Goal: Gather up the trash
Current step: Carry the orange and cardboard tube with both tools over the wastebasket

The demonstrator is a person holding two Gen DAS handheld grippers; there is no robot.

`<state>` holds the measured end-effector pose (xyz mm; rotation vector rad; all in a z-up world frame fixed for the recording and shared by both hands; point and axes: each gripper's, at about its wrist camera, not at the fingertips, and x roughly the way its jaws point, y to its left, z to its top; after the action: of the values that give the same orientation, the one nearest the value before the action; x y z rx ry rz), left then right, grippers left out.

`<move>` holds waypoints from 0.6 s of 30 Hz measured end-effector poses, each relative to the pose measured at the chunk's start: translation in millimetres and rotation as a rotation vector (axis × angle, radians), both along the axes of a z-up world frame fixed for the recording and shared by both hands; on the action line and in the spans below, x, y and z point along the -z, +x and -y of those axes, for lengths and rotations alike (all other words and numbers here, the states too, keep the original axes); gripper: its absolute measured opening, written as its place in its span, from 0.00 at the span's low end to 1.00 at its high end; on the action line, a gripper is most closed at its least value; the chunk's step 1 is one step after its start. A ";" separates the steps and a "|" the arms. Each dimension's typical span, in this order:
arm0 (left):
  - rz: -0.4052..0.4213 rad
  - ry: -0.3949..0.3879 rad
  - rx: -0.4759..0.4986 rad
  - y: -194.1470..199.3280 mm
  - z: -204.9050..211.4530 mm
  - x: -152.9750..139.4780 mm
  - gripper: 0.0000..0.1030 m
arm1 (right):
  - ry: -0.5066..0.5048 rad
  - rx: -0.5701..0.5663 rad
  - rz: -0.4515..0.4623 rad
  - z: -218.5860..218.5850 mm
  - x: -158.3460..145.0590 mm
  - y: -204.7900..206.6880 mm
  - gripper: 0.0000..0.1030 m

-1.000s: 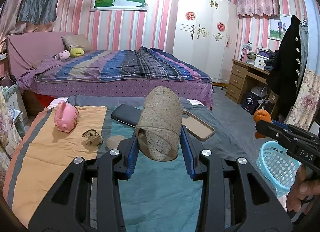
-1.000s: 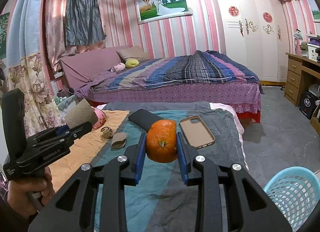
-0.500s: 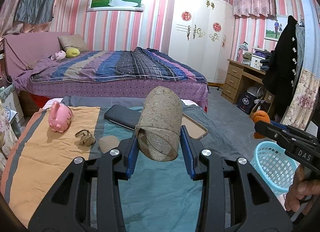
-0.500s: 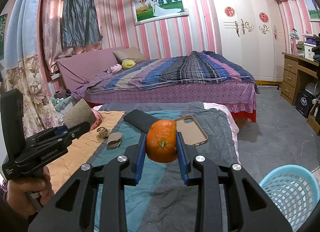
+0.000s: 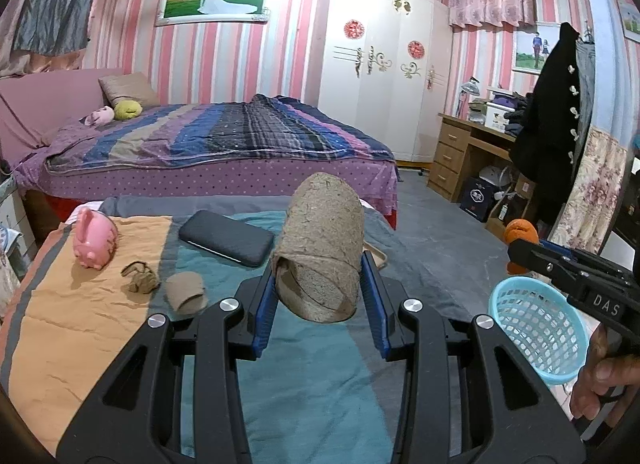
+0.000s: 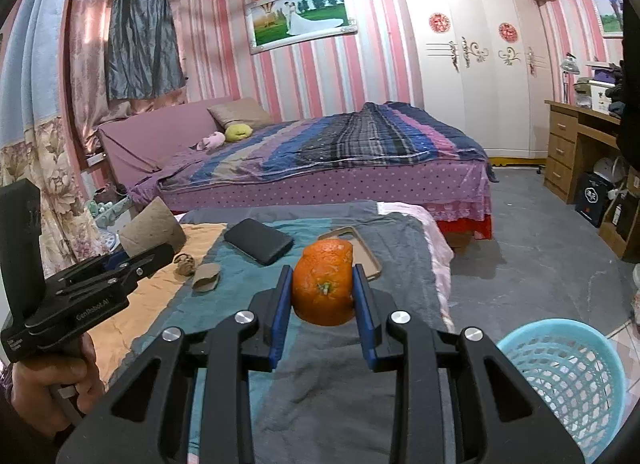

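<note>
My left gripper [image 5: 320, 288] pinches a light, crushable cardboard tube [image 5: 320, 248] across its sides; my right gripper [image 6: 323, 296] clamps a soft orange peel [image 6: 323, 282] mid-body

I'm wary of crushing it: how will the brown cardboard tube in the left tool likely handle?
The cardboard tube is hollow with thin walls, so it is probably light and could dent under a hard squeeze. The left tool clamps its rounded sides, so it might slip. Set down on its side, it would likely roll.
</note>
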<state>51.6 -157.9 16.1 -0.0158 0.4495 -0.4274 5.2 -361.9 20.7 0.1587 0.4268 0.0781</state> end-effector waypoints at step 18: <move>0.001 0.011 0.148 -20.7 81.1 8.3 0.37 | 0.026 0.172 -0.017 71.1 14.5 -43.0 0.29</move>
<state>31.0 -239.0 7.9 0.0285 0.4533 -0.5707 -37.8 -433.0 6.2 0.2207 0.4274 -0.0871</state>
